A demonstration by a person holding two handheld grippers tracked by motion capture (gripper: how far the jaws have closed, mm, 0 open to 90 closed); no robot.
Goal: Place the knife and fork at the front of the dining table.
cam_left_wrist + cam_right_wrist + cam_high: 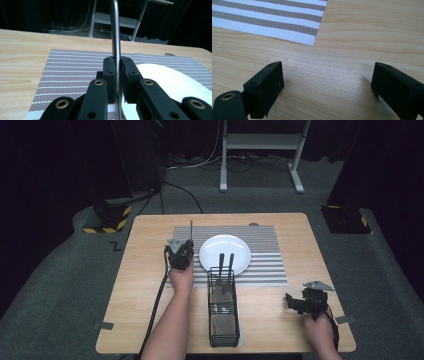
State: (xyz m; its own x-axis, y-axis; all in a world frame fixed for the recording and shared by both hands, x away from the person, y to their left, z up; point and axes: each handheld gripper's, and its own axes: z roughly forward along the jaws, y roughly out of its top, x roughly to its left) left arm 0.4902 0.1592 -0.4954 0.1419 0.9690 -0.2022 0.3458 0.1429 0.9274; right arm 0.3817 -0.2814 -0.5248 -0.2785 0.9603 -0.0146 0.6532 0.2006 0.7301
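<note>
Left gripper (117, 72) jaws clamping one utensil (115, 30), two in caddy (223, 320), right gripper (327, 85) jaws open.

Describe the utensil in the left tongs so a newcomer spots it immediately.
On the striped placemat, just left of the white plate, the left tongs clamp a slim metal utensil. Unlike the two utensils in the black wire caddy, it's held above the mat.

The right gripper (327, 82) holds its jaws wide above the wooden table (352, 50), near the striped placemat (274, 17).
</note>
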